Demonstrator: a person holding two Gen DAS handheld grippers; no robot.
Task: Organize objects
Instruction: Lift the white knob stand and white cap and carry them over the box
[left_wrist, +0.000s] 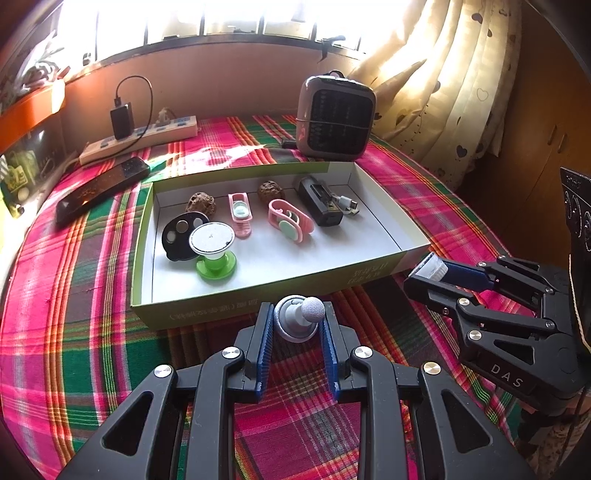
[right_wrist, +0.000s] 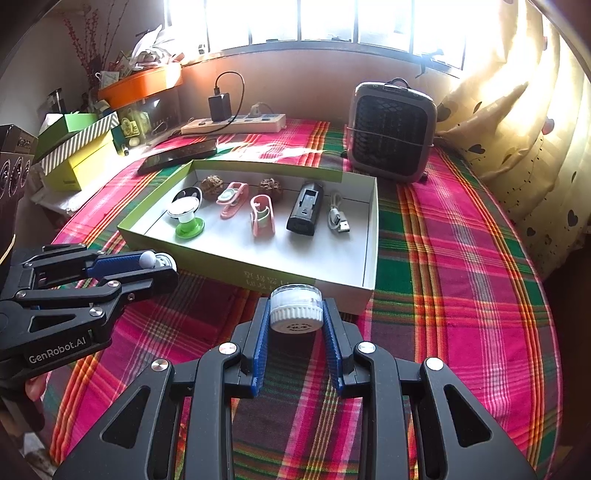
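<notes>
With the left gripper (left_wrist: 297, 326) clamping the grey knob (left_wrist: 300, 317) and the right gripper (right_wrist: 295, 314) clamping the small white jar (right_wrist: 295, 308), both should probably clear the box (right_wrist: 306, 275) wall before lowering into its bare near floor.

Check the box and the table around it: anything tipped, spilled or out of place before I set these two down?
Nothing looks spilled or damaged. In the box, the green-based spool leans tilted against the black disc. The rest lies in a loose row. The left gripper holds a grey knob; the right gripper holds a small jar.
</notes>
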